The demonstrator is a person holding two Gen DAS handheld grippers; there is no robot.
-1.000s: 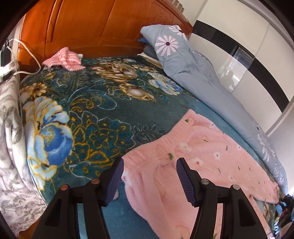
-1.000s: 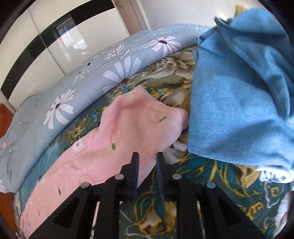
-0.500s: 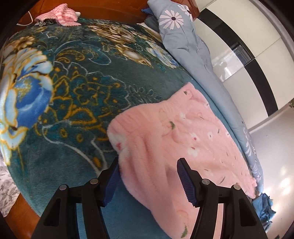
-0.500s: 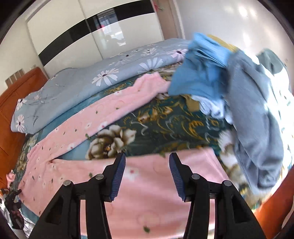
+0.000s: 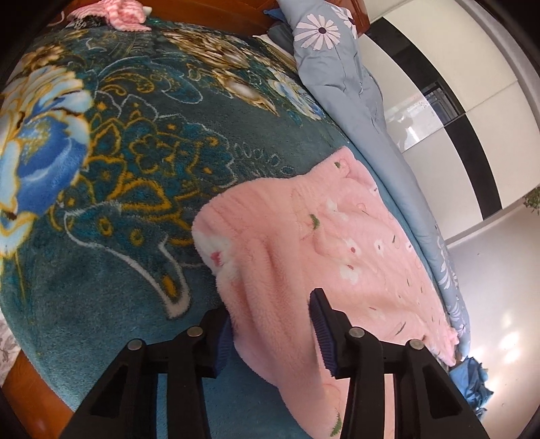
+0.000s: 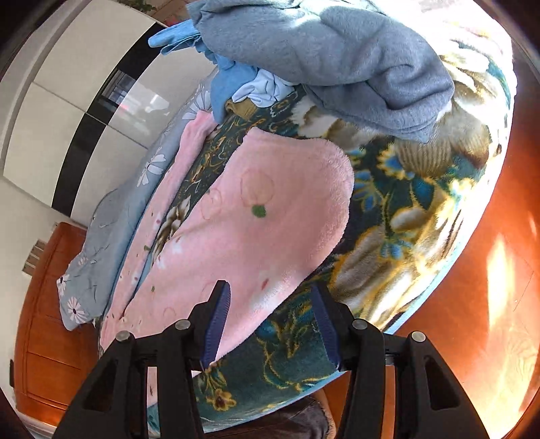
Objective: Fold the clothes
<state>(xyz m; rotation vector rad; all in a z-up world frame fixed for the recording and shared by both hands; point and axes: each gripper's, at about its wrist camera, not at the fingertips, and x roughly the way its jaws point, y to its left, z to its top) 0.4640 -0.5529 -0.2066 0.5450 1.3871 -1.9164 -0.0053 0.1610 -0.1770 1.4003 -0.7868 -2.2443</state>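
Spread flat across the teal fleece blanket with gold and blue flowers (image 5: 111, 189), presumably so that edges can be matched for a fold: pink fleece pyjama trousers with small white flowers (image 5: 303, 243), filling the lower centre and right of the left wrist view. Straddling the waistband corner at bottom centre, the left gripper (image 5: 271, 332), jaws apart, left pad tucked just beside or under the cloth edge, right pad over it; not yet clenched, apparently lined up for a pinch. At upper left of that frame, a pink-and-white knitted piece (image 5: 118, 13) by the headboard, well apart. Along the upper right, a grey-blue daisy-print duvet (image 5: 341, 74), pushed to the side, likely for working room.

In the right wrist view, a trouser leg end (image 6: 270, 216) at centre, hem rounded. At bottom centre the right gripper (image 6: 270, 324), jaws apart, released, left pad over the pink edge, right pad over bare blanket. At top, a heap of grey and blue garments (image 6: 330, 57), probably awaiting folding.
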